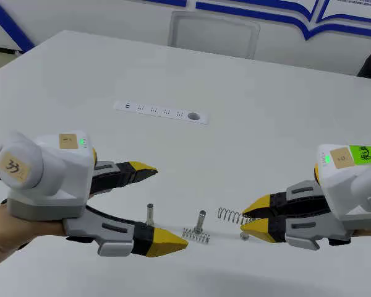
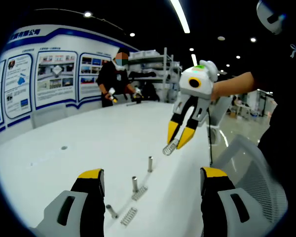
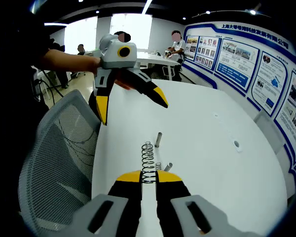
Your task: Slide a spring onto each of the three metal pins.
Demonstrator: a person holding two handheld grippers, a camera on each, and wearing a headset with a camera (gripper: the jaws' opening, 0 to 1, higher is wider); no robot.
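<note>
While one spring (image 1: 231, 215) hangs clamped in the right gripper's (image 1: 245, 221) closed jaws just above the table (image 1: 247, 142), a second spring (image 1: 196, 235) lies beside an upright pin (image 1: 201, 218). Another pin (image 1: 150, 213) stands between the left gripper's (image 1: 171, 206) wide-apart jaws.

A round tan sticker (image 1: 13, 167) on the white housing of the left tongs (image 1: 170, 207) carries a handwritten "33", and the square sticker (image 1: 67, 140) on top of that housing is too faint to read. Opposite the left tongs, the right tongs (image 1: 244, 221) bear a tan patch (image 1: 341, 158) with one mark like a "0" and a green label (image 1: 365, 153) with a black scribble I can't make out. The wall posters (image 2: 19, 79) beyond the left tongs have Chinese headings too small to read.
</note>
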